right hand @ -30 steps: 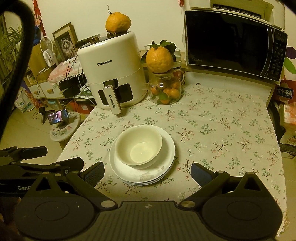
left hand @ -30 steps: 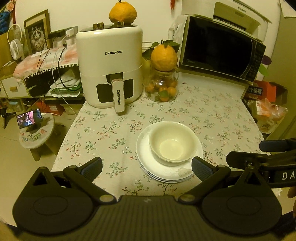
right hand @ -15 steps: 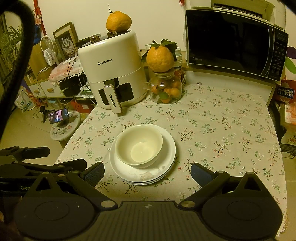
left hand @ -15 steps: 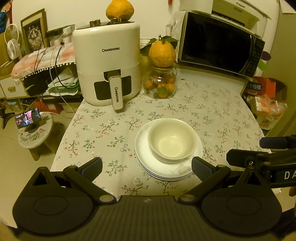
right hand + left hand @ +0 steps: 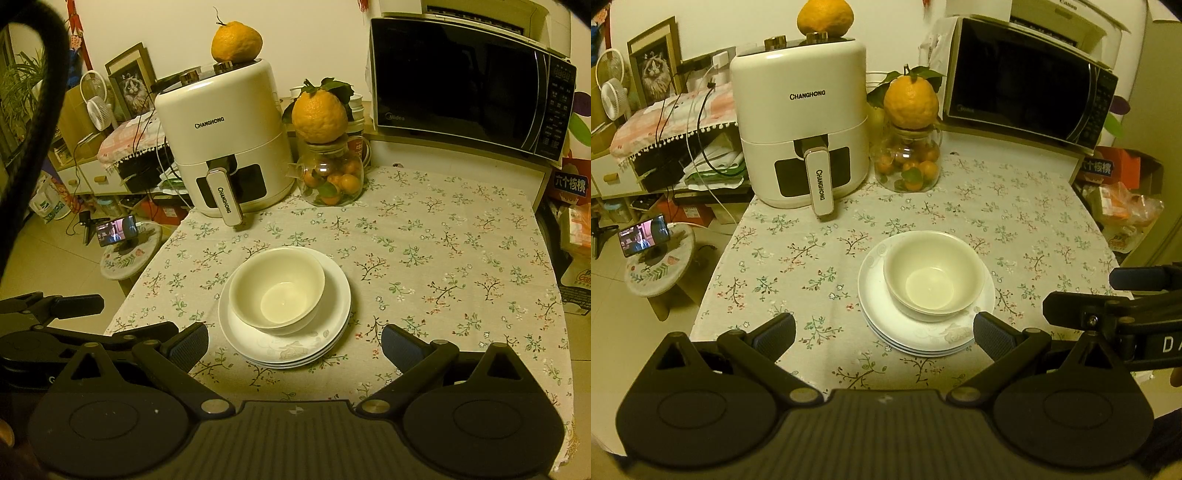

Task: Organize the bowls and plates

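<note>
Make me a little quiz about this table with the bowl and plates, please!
1. True or false: the bowl sits on the stack of plates.
2. Which stands on the glass jar? A) a cup B) a big orange fruit C) a spoon
3. Fill in: both the left gripper and the right gripper are ____ and hold nothing.

Key: 1 true; 2 B, the big orange fruit; 3 open.
</note>
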Available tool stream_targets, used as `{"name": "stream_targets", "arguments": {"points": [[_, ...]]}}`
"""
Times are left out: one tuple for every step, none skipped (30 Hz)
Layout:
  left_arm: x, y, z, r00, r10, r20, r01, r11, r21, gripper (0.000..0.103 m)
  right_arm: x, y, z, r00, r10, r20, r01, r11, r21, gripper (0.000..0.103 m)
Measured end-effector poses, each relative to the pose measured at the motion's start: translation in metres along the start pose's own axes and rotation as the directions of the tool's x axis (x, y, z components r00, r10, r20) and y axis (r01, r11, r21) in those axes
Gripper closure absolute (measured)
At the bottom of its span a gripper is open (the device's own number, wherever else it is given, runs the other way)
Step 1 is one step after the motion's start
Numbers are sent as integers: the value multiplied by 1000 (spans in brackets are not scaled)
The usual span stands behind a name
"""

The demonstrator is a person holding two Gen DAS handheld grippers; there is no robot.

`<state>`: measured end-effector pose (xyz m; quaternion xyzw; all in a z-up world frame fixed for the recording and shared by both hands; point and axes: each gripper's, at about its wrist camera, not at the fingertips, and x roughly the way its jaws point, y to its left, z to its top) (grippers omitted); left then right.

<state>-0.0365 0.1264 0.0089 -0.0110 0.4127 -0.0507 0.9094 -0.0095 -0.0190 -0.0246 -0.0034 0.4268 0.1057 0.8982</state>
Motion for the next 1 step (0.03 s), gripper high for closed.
{"name": "stream_targets", "arguments": {"points": [[0, 0, 0, 1000, 0, 1, 0, 1000, 1, 0, 0, 0, 0, 1000, 0, 0, 0, 1000, 1, 4]]}}
